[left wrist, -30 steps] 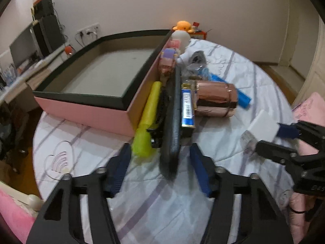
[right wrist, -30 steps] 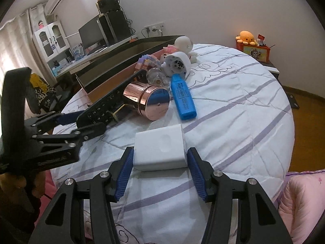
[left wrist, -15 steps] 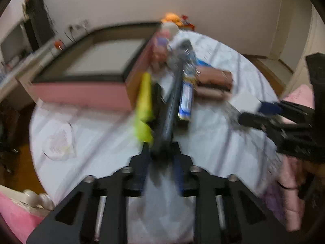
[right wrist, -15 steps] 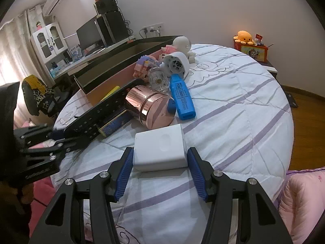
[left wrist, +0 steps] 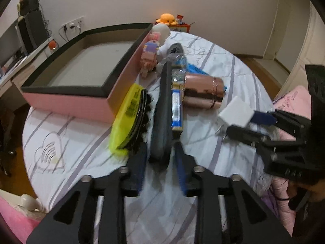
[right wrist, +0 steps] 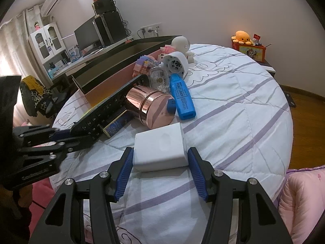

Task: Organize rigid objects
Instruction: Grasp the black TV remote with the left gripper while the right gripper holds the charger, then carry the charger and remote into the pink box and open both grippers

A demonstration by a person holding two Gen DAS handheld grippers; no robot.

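Left view: since a second ago the left claw [left wrist: 160, 158] has slid forward over the near end of the black remote [left wrist: 162, 109], pinched narrow and has just been opening again; in the sharp frame its blue pads [left wrist: 181, 166] flank that end with a thin gap showing on either side, so I read it as loosely open around the remote, not clamping. The remote is a long, stiff plastic bar lying on edge and running straight ahead from the jaws; likely light, smooth-sided and apt to pivot if held only at the tip, so a hold further along its length seems wiser. Just left of the claw lies a yellow brush [left wrist: 130, 120] with black bristles; beyond it, ahead-left, is the pink box [left wrist: 67, 103] with its dark rim, open and bare inside. Ahead-right sit a copper-coloured tin [left wrist: 203, 93], shiny and round, and a slim blue carton [left wrist: 176, 109] against the remote. Right view: unchanged. The right claw [right wrist: 160, 174] has the white charger block [right wrist: 160, 148] between its ribbed pads [right wrist: 196, 174], which meet its sides; I judge it gripped. The block is rigid, matte and rounded at the edges, with flat sides suited to the pads. Ahead lie a blue highlighter [right wrist: 181, 97] and the striped quilt [right wrist: 233, 105].
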